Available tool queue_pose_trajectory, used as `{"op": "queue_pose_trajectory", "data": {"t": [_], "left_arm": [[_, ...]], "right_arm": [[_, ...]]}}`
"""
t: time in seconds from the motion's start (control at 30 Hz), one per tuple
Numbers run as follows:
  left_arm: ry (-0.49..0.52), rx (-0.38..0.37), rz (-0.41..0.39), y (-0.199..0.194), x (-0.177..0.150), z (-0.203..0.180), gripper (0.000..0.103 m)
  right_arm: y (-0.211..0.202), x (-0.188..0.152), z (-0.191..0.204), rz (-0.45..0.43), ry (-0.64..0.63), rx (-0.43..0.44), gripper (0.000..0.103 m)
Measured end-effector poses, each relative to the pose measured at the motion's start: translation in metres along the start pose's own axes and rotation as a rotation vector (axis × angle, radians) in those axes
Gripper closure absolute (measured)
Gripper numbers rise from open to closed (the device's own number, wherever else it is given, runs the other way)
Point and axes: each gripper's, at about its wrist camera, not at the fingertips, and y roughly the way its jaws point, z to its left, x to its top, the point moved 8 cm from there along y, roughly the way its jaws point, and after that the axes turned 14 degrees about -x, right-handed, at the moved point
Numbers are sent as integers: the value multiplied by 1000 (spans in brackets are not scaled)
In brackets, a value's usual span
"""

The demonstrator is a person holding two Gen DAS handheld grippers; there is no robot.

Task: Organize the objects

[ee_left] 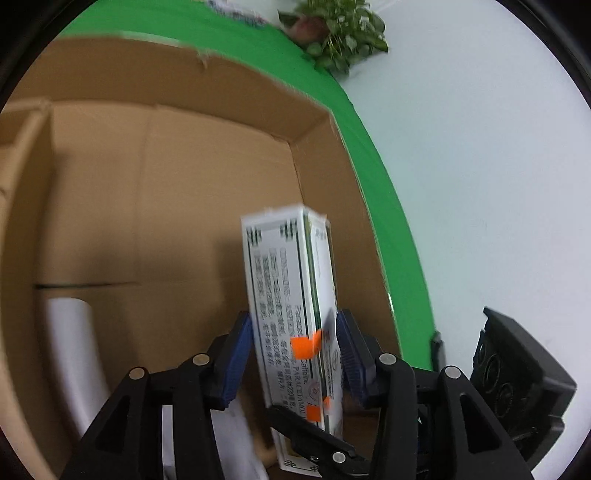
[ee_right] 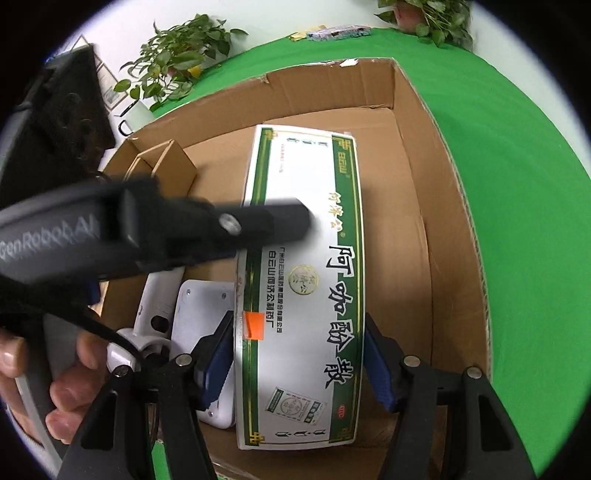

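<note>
Medicine box (ee_right: 301, 295), white with green borders and black Chinese lettering, sat inside the cardboard carton (ee_right: 448, 206), reaching from the carton's near edge toward its far wall. Left gripper (ee_left: 294, 354) was clamped on the medicine box: both blue pads (ee_left: 236, 354) pressed its narrow sides, box standing on edge in that view, orange stickers on the face toward the camera. Right gripper (ee_right: 299, 363) straddled the same box near its near end, spread wide; pads looked just beside the box edges, firm contact could not be told, so gripper read as not closed on it. Left gripper body crossed the right wrist view as a black bar marked GenRobot.AI, held by a hand (ee_right: 55, 373) at the lower left. White plastic device (ee_right: 207, 325) lay touching the left side of the medicine box, near the carton's near-left corner. Small brown box (ee_right: 162, 166) stood against the carton's far-left wall. Carton rested on a worktop with green cover (ee_right: 517, 147). Potted plant (ee_right: 177, 55) stood beyond the worktop's far-left edge, another potted plant (ee_left: 340, 33) at the far edge. Left view blurred.
</note>
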Motion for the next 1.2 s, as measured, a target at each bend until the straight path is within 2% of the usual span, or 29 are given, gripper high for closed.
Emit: {"op": "queue_pose_trajectory", "data": {"t": [0.1,0.23,0.3,0.37,0.5,0.57,0.67,0.73,0.77,0.8,0.83,0.93,0.97,1.0,1.1,1.2], "left_arm": [[-4,-24,-23,-13,2,-1,58],[47,30,-83,-41,-3,-5,58],[77,89,-140,-60,-5,-3,58],[129,154,-198,-76,-3,-5,58],[243,242,-290,-110,-10,-9,56],[292,292,-342,-132,-21,-9,50],[334,367,-398,-174,-57,-13,40],[370,421,-426,-188,-74,-12,34],[390,453,-436,-197,-86,-11,33],[409,481,-443,-208,-103,-13,32],[426,505,-451,-210,-110,-11,32],[466,583,-506,-214,-130,1,21],[471,606,-533,-214,-135,4,13],[474,623,-562,-213,-142,10,7],[455,654,-618,-207,-149,25,5],[446,678,-609,-198,-154,39,5]], "right_arm": [[2,-2,1,20,9,-14,40],[15,-3,-2,73,42,6,40],[13,-3,-1,67,32,-2,39],[10,-3,1,65,24,6,34],[-3,-7,6,28,4,8,30],[-2,-14,7,38,7,1,30],[-6,-17,6,11,13,-4,30],[-13,-9,8,-61,6,-57,30],[-24,-8,8,-137,-13,-102,29],[-33,-7,9,-207,-23,-156,24],[-49,-9,9,-323,-21,-238,23],[-78,-21,22,-533,-39,-266,20],[-85,-28,28,-592,-36,-264,19],[-88,-33,32,-620,-30,-259,18],[-86,-50,46,-670,-11,-222,18],[-74,-52,51,-667,2,-243,18]]}}
